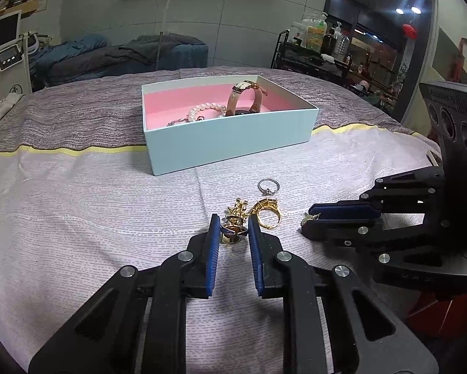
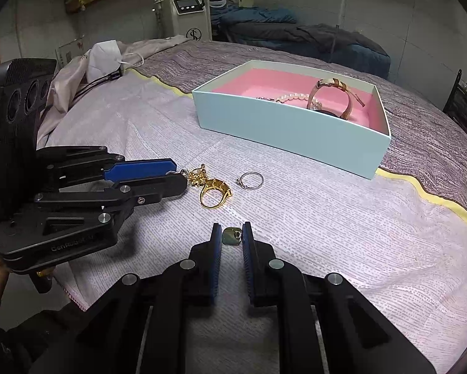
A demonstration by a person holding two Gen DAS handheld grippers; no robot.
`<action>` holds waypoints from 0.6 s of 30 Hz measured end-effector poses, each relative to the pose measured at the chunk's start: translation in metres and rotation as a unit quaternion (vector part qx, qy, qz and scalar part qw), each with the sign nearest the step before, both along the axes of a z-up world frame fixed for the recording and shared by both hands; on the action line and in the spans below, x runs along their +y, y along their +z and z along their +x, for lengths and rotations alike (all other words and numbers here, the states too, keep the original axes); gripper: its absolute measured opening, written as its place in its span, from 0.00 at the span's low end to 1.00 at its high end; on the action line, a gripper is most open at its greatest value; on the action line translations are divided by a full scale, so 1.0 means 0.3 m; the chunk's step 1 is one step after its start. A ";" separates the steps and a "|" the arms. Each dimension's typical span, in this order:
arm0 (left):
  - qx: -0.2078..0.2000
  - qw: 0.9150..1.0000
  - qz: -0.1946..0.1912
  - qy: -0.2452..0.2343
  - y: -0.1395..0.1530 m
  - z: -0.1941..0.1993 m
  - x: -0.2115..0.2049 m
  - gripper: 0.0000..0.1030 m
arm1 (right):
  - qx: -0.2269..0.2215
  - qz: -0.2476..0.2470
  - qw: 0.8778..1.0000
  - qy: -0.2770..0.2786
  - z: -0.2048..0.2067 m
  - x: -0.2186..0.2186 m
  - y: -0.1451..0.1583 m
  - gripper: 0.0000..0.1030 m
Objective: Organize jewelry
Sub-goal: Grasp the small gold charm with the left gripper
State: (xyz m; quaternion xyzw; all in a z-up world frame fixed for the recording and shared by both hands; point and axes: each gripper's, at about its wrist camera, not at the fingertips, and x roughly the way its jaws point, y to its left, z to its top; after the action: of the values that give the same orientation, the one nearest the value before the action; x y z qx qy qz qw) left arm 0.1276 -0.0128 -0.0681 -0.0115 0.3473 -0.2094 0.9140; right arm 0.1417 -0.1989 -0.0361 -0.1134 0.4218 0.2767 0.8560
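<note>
A light-blue box [image 1: 230,143] with pink lining holds a pearl bracelet [image 1: 206,109] and a tan-strapped watch [image 1: 247,96]; the box also shows in the right wrist view [image 2: 283,127]. On the cloth lie a gold ring [image 1: 267,213], a silver ring [image 1: 268,186] and a gold brooch [image 1: 238,208]. My left gripper [image 1: 233,230] is shut on a blue-banded ring [image 1: 233,232]. My right gripper [image 2: 231,237] is shut on a small flat greenish pendant [image 2: 231,236], low over the cloth.
The pale quilted cloth [image 1: 93,205] covers a round table with a yellow hem and a grey-purple cover behind. A white face mask [image 2: 104,57] and cables lie at the far left edge. A bed and a machine stand behind.
</note>
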 end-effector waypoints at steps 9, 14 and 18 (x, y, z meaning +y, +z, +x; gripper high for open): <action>-0.006 1.000 -0.010 0.005 0.016 -0.007 0.008 0.18 | 0.000 0.007 1.000 -0.005 0.000 -0.015 0.008 0.13; -0.010 1.000 -0.014 0.008 0.034 -0.012 0.017 0.18 | -0.003 0.011 1.000 -0.010 -0.003 -0.024 0.012 0.13; -0.015 1.000 -0.016 0.008 0.052 -0.017 0.019 0.18 | -0.010 0.015 1.000 -0.015 -0.006 -0.039 0.020 0.13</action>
State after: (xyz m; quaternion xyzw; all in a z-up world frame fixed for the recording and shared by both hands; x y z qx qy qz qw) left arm 0.1226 -0.0070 -0.0525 -0.0259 0.3300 -0.2076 0.9205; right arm 0.1400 -0.2105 -0.0300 -0.0969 0.4108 0.2695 0.8656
